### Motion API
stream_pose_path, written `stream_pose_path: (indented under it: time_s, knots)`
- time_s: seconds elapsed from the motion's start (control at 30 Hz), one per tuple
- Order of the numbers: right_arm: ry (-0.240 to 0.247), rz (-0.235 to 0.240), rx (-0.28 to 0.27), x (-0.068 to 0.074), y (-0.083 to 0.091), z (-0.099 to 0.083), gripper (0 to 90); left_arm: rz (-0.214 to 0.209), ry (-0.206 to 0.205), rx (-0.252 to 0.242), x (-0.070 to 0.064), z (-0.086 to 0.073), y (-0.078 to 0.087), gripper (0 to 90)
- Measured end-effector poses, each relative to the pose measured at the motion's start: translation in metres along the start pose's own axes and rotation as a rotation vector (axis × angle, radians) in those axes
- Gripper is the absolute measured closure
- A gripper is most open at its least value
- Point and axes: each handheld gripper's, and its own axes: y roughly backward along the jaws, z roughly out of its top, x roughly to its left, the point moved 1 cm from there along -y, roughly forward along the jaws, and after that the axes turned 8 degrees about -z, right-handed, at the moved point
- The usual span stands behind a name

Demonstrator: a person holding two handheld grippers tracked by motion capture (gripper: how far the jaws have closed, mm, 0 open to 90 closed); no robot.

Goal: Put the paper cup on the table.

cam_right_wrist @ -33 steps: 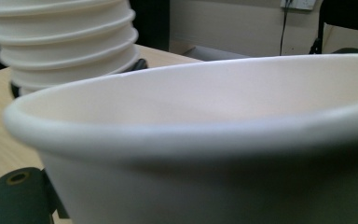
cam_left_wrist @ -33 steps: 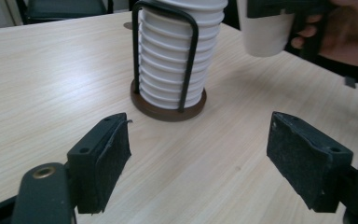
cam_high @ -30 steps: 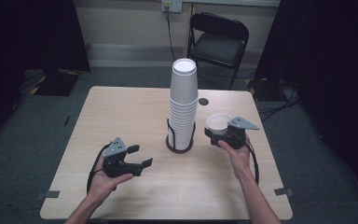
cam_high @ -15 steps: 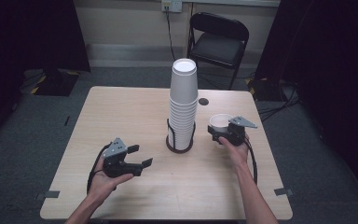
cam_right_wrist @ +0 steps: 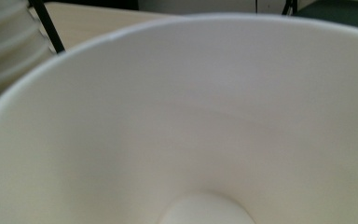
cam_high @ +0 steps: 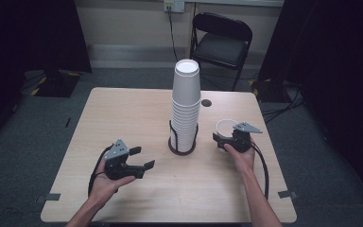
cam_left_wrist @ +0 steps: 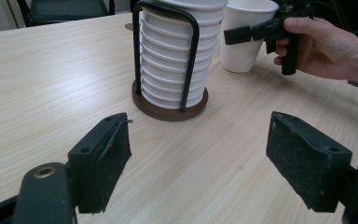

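Note:
A tall stack of white paper cups (cam_high: pixel 185 109) (cam_left_wrist: pixel 172 56) stands in a black wire holder (cam_left_wrist: pixel 168 109) at the middle of the wooden table (cam_high: pixel 123 118). Just right of it a single white paper cup (cam_high: pixel 224 126) (cam_left_wrist: pixel 244 51) sits upright on the table. My right gripper (cam_high: pixel 227 137) (cam_left_wrist: pixel 261 29) is shut on this cup, with one jaw lying across its near wall. In the right gripper view I look down into the cup's inside (cam_right_wrist: pixel 191 116). My left gripper (cam_high: pixel 144 157) (cam_left_wrist: pixel 198 154) rests open at the front left, facing the holder with nothing between its pads.
A black folding chair (cam_high: pixel 222 42) stands behind the table's far edge. A small dark round spot (cam_high: pixel 206 102) marks the tabletop behind the stack. The right gripper's cable (cam_high: pixel 264 165) trails along the forearm toward the front right.
The right gripper and its cup have shifted only slightly toward the front. The left gripper has not moved.

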Motion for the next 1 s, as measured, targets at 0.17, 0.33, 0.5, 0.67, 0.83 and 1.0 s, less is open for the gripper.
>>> stream_pose_path:
  time_s: [0.17,0.33,0.5,0.67,0.83,1.0]
  knots:
    - [-0.004,-0.01,0.045,-0.004,0.002,-0.011,13.2,0.001,-0.003,0.006,-0.001,0.0,-0.001,21.5]
    - [0.001,-0.016,0.096,-0.006,0.007,-0.02,13.3,0.003,-0.004,0.005,0.0,0.0,-0.001,21.5]
    - [0.026,-0.006,0.137,-0.006,0.016,-0.025,13.3,0.001,-0.009,0.008,-0.001,0.001,-0.001,21.5]
    - [0.019,-0.008,0.123,-0.004,0.029,-0.021,13.4,0.009,-0.01,0.009,-0.001,0.001,-0.002,21.5]
    - [0.026,-0.036,0.109,-0.004,0.042,-0.02,14.2,0.01,-0.002,0.006,0.001,0.0,-0.001,20.5]
    - [0.03,-0.036,0.093,0.001,0.058,-0.016,13.9,0.024,-0.001,0.007,0.0,0.0,0.0,20.0]
